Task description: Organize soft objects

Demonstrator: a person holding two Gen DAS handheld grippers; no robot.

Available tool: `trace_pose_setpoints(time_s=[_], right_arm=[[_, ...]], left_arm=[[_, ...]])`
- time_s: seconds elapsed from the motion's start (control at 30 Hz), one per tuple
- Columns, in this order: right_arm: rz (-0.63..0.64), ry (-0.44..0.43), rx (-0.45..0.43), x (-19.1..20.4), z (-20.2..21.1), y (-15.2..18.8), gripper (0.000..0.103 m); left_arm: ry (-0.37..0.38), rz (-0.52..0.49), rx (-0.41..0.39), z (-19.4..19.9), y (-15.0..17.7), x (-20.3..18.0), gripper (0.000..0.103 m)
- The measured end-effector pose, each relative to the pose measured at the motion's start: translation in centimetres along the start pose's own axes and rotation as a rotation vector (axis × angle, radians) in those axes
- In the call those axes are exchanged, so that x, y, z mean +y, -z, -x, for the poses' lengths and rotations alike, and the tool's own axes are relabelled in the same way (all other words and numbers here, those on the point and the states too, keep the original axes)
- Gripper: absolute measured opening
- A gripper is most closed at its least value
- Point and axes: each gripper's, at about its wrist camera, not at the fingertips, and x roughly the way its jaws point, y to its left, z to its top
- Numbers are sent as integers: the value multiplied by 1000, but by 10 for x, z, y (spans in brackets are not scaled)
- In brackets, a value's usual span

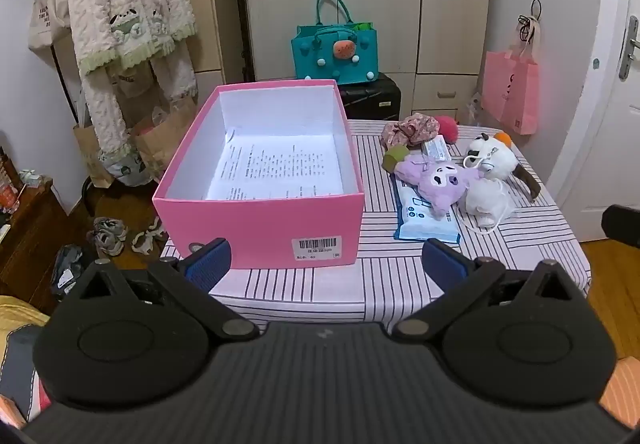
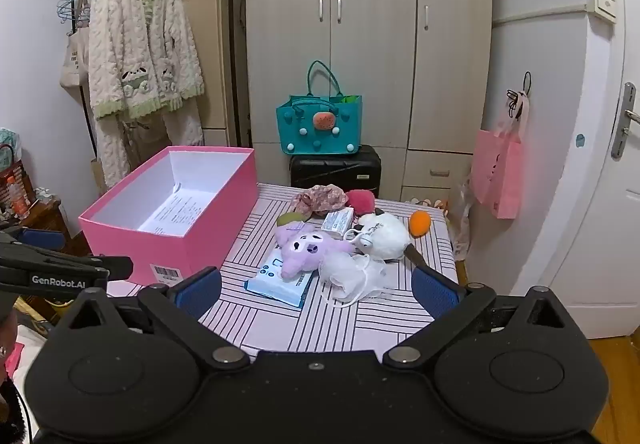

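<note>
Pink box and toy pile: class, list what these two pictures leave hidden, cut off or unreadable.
- Sheet in the pink box: print too small in both views.
- Blue packet: partly covered by the purple plush in both views.
- Green item: mostly hidden behind the purple plush.
- Left hand-held gripper: cut off by the right view's left edge.

Box [image 1: 260,180] on the table [image 1: 400,276] ahead-left of the right gripper [image 2: 316,288], plush toys [image 2: 308,248] straight ahead.
</note>
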Motion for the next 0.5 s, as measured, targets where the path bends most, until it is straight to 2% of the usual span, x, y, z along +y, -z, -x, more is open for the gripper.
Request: trace_pose_setpoints(time_s=[0.13, 0.2, 0.3, 0.5], right_arm=[[-12, -5, 14, 3, -2, 3, 102], [-18, 4, 37, 6, -5, -3, 102], [-24, 2, 24, 4, -4, -3, 102], [-27, 15, 23, 2, -8, 9, 102]], left_arm=[[0, -16, -20, 1, 0, -2, 103], [13, 7, -19, 1, -2, -1, 103], [36, 21, -39, 3, 2, 5, 103], [1, 9, -39, -1, 9, 1, 103]])
